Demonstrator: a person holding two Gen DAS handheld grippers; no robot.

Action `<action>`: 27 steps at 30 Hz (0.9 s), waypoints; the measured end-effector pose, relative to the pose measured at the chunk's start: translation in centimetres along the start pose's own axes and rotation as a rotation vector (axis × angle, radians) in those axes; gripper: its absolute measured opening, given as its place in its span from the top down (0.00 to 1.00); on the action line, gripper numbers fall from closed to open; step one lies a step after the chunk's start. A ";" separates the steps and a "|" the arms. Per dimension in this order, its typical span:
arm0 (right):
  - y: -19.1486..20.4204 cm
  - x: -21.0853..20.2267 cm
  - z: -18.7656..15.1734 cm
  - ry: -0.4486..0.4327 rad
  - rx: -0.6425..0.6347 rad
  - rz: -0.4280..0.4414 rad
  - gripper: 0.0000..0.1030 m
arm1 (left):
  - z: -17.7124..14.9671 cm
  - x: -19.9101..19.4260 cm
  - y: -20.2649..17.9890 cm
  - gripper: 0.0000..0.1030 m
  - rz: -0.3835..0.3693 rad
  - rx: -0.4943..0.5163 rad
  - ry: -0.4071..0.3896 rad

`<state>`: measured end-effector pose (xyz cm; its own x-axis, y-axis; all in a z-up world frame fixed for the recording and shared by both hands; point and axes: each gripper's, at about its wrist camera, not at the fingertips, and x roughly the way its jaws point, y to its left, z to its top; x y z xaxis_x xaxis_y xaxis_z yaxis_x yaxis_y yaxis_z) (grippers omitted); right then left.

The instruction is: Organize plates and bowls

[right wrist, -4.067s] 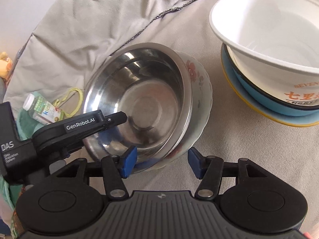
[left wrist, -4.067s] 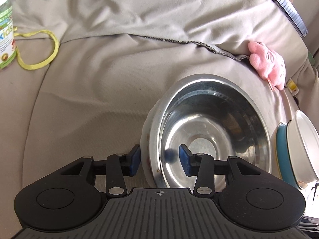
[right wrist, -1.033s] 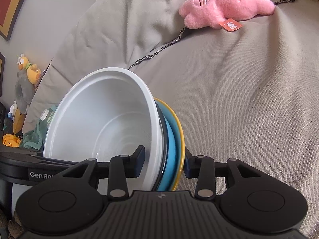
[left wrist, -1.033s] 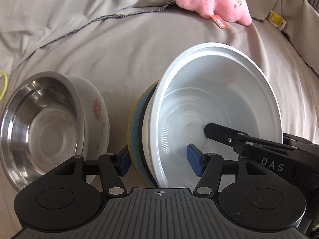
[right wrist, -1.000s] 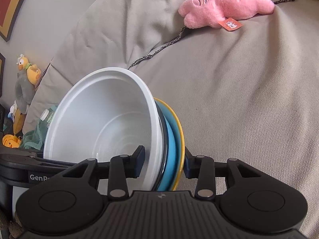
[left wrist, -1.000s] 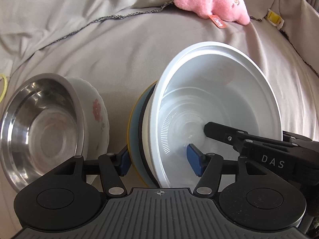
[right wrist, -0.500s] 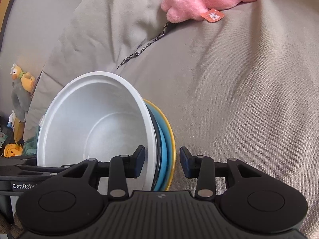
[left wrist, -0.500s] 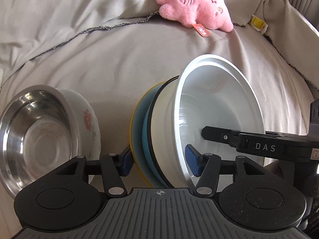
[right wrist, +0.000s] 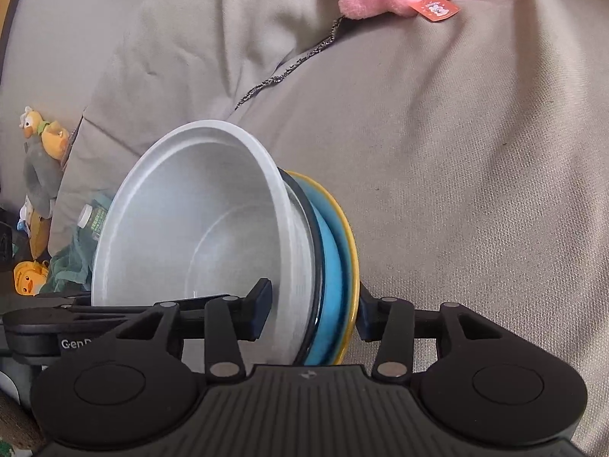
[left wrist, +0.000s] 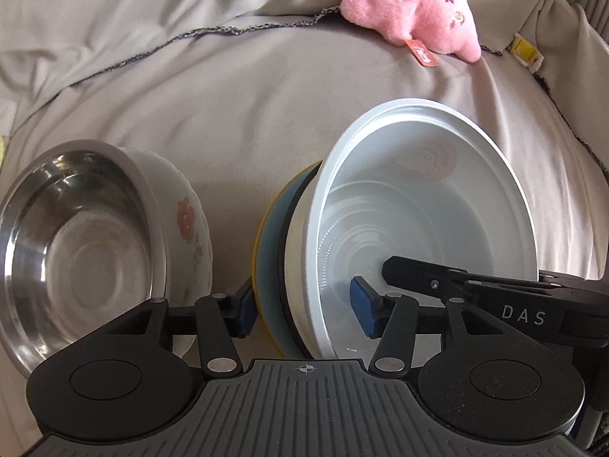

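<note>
1. The beige fabric-covered couch seat (left wrist: 266, 122) fills both views; it is soft, so I judge anything set on it may tilt or slide.
2. The nested stack sits low and centre in both views: a large white plastic bowl (left wrist: 437, 190) inside a dark-rimmed bowl, on a blue plate with a yellow rim (right wrist: 342, 251). It probably handles as light plastic over heavier, breakable crockery; the opposite rims look the best place to hold it.
3. At lower left of the left wrist view, a steel bowl (left wrist: 76, 236) nests in a white floral ceramic bowl (left wrist: 182, 221), just beside the stack; likely slippery and fragile.
4. The left claw (left wrist: 300, 304) straddles the stack's near rim and is closing, pointing steeply down.
5. The right claw (right wrist: 314, 312) straddles the opposite rim and is opening; whether either claw's pads press the rim I cannot tell.
6. A pink plush toy (left wrist: 411, 11) lies at the upper right.
</note>
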<state>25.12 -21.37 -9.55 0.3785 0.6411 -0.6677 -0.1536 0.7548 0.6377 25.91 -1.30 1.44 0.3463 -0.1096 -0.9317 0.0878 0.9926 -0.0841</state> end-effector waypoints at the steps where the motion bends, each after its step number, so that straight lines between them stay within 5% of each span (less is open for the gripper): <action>1: -0.2 0.0 -0.1 -0.004 0.003 0.005 0.56 | 0.1 0.0 -0.1 0.46 0.003 0.003 0.004; 14: -3.8 -0.2 -0.1 0.012 0.124 0.143 0.56 | 0.9 -0.8 -2.9 0.48 0.067 0.086 0.004; 27: -5.0 -0.3 -0.2 0.022 0.157 0.175 0.59 | 1.9 0.2 -5.0 0.40 0.138 0.184 0.001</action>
<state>25.62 -25.26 -12.59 0.3383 0.7646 -0.5486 -0.0707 0.6019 0.7954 27.30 -6.36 2.39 0.3657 0.0269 -0.9304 0.2087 0.9718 0.1101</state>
